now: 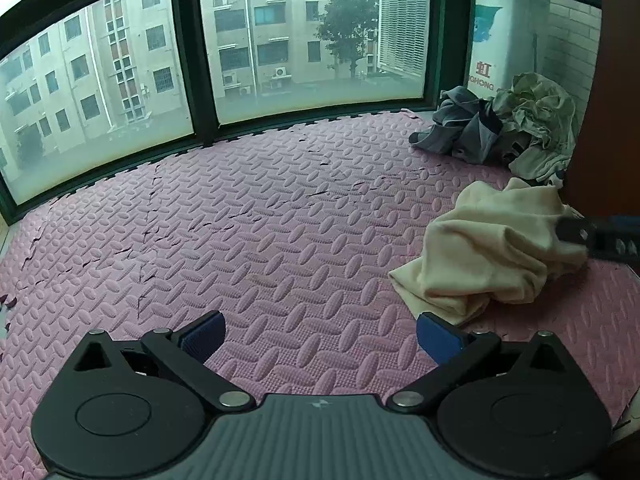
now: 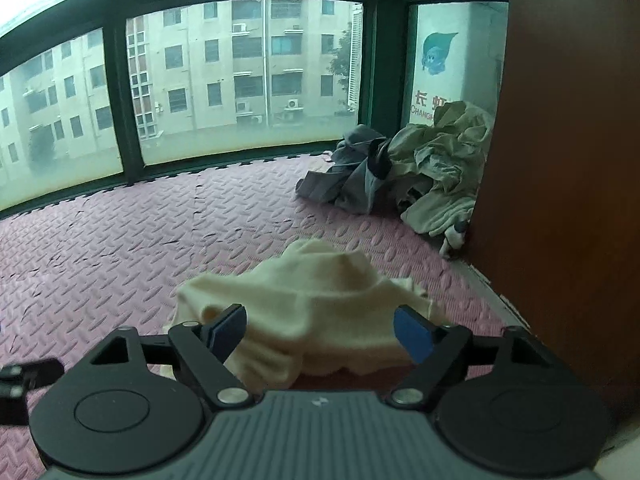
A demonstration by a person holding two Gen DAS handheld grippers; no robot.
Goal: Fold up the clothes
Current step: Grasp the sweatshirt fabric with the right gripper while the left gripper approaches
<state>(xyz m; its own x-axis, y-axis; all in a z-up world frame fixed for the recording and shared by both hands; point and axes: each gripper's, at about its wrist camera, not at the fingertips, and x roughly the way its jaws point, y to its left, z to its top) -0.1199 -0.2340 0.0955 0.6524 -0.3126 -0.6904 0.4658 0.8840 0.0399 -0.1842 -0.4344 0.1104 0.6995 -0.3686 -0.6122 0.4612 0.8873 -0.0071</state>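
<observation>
Cream garment (image 2: 320,300) crumpled on pink mat (image 2: 120,240); clothes pile (image 2: 420,168) beyond

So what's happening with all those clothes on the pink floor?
A person is folding laundry with a hand-held gripper in each hand. The right hand-held gripper is open around a crumpled cream garment on the pink foam mat. The left hand-held gripper is open and empty. A clothes pile waits by the window.

Left gripper (image 1: 320,338) open over mat (image 1: 248,232); cream garment (image 1: 488,248) right.
</observation>
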